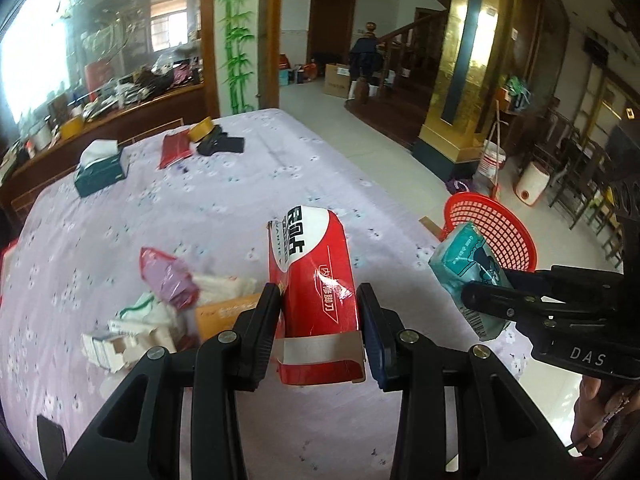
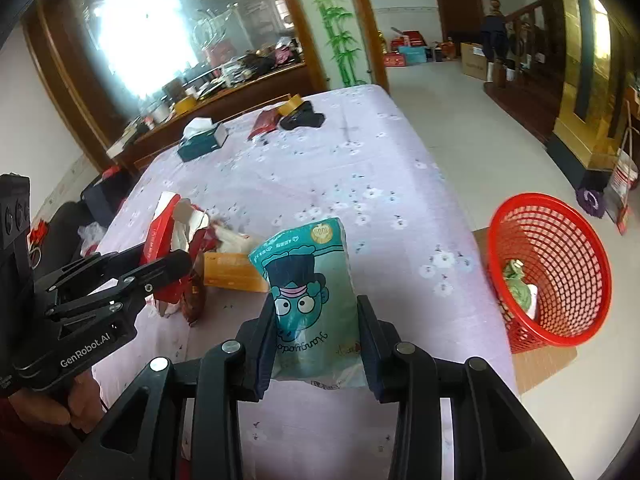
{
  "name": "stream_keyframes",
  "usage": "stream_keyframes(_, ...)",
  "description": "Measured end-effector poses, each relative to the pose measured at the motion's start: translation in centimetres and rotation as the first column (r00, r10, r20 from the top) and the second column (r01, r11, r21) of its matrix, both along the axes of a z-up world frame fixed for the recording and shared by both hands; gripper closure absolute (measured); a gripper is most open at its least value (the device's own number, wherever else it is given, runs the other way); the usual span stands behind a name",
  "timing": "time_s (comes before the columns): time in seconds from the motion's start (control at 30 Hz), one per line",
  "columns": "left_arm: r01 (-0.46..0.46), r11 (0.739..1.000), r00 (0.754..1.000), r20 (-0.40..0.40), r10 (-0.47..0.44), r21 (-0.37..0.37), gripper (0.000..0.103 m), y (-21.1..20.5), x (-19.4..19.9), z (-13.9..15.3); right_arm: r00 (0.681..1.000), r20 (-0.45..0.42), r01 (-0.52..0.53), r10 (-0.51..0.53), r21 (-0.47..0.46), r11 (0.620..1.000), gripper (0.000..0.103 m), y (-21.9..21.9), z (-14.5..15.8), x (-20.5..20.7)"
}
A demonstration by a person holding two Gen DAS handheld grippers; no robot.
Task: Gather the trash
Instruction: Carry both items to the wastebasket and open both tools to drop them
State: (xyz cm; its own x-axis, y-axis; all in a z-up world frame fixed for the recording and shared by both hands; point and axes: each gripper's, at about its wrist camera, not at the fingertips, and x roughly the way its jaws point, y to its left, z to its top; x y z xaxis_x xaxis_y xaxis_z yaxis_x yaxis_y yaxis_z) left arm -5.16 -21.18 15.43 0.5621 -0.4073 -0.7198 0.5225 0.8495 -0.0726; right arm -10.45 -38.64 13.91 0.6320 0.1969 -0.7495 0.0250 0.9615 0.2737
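My left gripper [image 1: 320, 300] is shut on a torn red and white carton [image 1: 316, 264], held upright above the lilac tablecloth [image 1: 200, 208]. My right gripper [image 2: 316, 312] is shut on a teal packet with a cartoon face [image 2: 308, 276]. In the left wrist view the right gripper [image 1: 480, 292] shows at the right with the teal packet [image 1: 468, 264]. The right wrist view has the left gripper [image 2: 168, 264] at the left. A red mesh basket [image 2: 560, 264] stands tilted on cardboard on the floor, beside the table's right edge. It holds green and white scraps [image 2: 520, 284].
A heap of litter lies on the cloth: a pink bag [image 1: 168, 280], white tissues [image 1: 228, 284], an orange box [image 1: 224, 316], a small white carton [image 1: 116, 344]. A teal tissue box [image 1: 100, 168], a red packet [image 1: 174, 148] and a black item [image 1: 220, 144] sit at the far end.
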Motion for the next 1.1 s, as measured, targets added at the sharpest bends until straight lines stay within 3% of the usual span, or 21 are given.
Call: stream_keyframes(1.1,0.188,0.982,0.981,0.041,-0.189,0.03,0.065,-10.6,-0.4,1.6,0.976,0.036,0.212,-0.216,0.074,0.974,0.063,-9.6,1.6,-3.0)
